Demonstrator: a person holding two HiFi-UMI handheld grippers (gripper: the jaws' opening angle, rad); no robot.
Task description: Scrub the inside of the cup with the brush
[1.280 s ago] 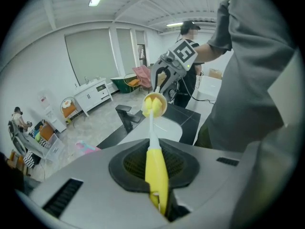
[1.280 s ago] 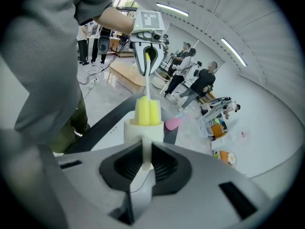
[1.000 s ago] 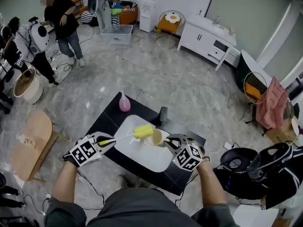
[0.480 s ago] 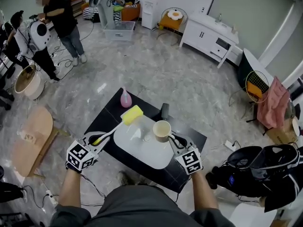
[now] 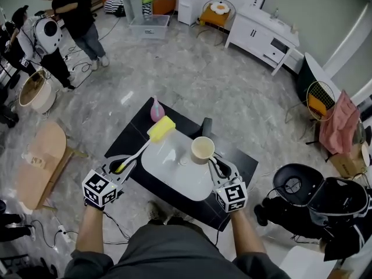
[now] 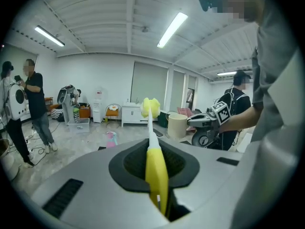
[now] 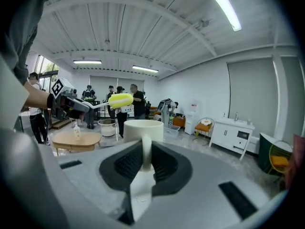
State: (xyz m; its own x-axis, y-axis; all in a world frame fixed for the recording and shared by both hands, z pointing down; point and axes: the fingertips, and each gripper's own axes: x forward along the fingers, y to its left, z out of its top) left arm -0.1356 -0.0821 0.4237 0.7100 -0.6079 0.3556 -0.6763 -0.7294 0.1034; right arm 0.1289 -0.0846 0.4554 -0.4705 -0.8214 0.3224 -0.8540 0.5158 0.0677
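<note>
We hold the cup (image 5: 202, 149) mouth-up at the white tray's (image 5: 174, 182) far edge, the right gripper (image 5: 214, 165) clamped on its handle. The brush (image 5: 161, 128), pinched in the left gripper (image 5: 119, 167), has drawn clear of the cup's mouth; scrubbing is paused, perhaps finished.

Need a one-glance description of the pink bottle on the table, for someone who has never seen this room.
In the middle of the grey marble floor stands a low black table carrying a white tray. At the table's far corner, past the tray, is a small bottle. It is the only pink thing on the table and has a narrow neck.
</note>
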